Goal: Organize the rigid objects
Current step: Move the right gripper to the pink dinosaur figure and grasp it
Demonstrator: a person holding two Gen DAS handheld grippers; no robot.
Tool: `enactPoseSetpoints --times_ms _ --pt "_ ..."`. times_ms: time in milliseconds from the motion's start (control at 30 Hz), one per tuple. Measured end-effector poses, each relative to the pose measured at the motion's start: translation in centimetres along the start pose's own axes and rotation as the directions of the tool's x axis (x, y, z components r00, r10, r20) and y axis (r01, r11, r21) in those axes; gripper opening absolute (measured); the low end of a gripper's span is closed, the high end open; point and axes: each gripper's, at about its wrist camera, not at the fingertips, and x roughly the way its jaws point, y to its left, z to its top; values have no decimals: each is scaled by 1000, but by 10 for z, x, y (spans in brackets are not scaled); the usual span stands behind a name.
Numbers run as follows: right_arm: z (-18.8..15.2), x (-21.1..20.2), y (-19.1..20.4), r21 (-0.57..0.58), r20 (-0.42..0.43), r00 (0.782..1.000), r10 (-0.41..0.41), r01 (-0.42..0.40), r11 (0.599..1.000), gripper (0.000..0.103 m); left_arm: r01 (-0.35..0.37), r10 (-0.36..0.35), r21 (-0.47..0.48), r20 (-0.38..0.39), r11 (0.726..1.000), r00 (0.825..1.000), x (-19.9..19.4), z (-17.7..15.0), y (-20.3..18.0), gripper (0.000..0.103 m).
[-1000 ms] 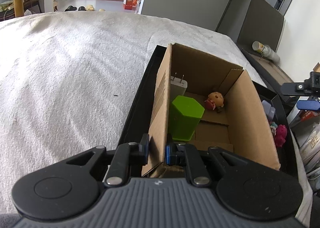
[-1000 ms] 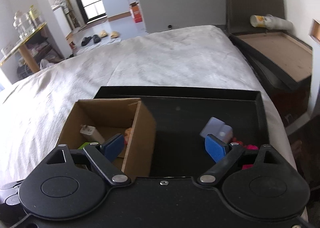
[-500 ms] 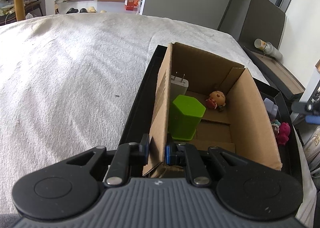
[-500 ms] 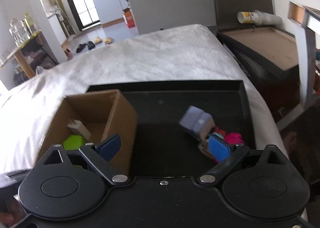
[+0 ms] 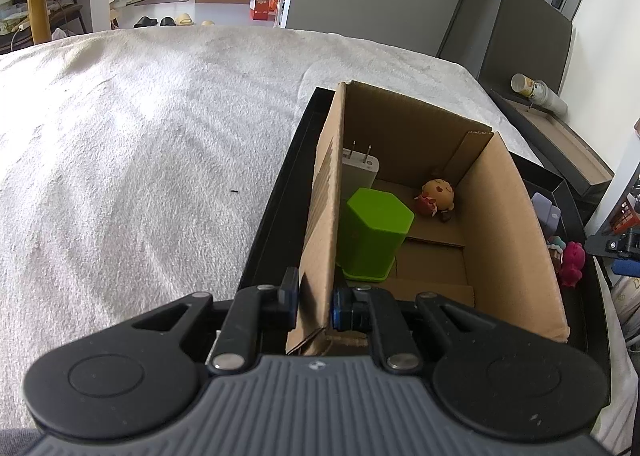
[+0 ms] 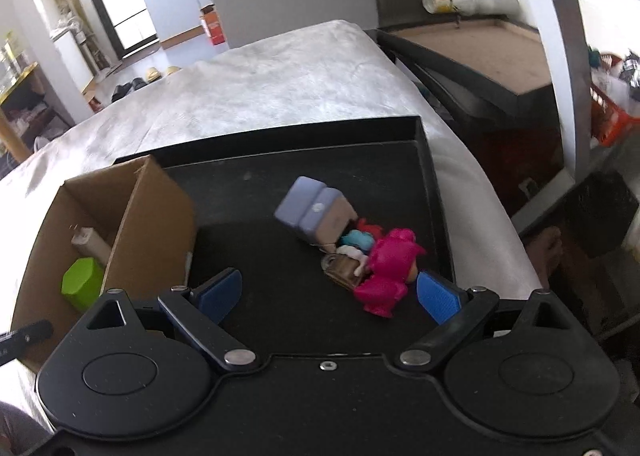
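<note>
My left gripper (image 5: 315, 298) is shut on the near left wall of a cardboard box (image 5: 516, 224) that stands in a black tray (image 5: 272, 216). In the box are a green hexagonal block (image 5: 374, 232), a white plug adapter (image 5: 359, 172) and a small round-headed figure (image 5: 437, 196). My right gripper (image 6: 328, 294) hangs open over the tray (image 6: 424, 160), right of the box (image 6: 156, 212). Just ahead of its blue fingertips (image 6: 436, 298) lies a cluster: a pink figure (image 6: 388, 268), a lilac case (image 6: 316, 212), a brass padlock (image 6: 342, 270) and a light blue piece (image 6: 360, 240).
The tray rests on a bed with a white fuzzy blanket (image 5: 140, 144). A dark cabinet (image 6: 480, 64) with a lying stack of paper cups (image 6: 468, 2) stands past the bed's right edge. A table and shoes are far back on the left.
The right gripper has moved right and down, from above the box wall to over the toy cluster, which now looks larger. The left gripper has kept its hold on the box wall.
</note>
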Motion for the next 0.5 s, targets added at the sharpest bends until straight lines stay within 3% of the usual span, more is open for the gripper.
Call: enactPoseSetpoints --times_ms 67,200,300,500 --pt "1 5 -7 32 -10 1000 -15 15 999 88 0 0 0 -2 1000 1000 1 0 0 13" --pt "1 16 -21 107 -29 999 -32 35 994 65 1 -1 -1 -4 1000 1000 2 0 1 13" --pt "1 24 -27 132 -43 997 -66 71 989 56 1 -1 -1 -4 1000 1000 2 0 0 13" --pt "0 37 -32 165 -78 994 -70 82 983 50 2 -2 -3 -4 1000 1000 3 0 0 13"
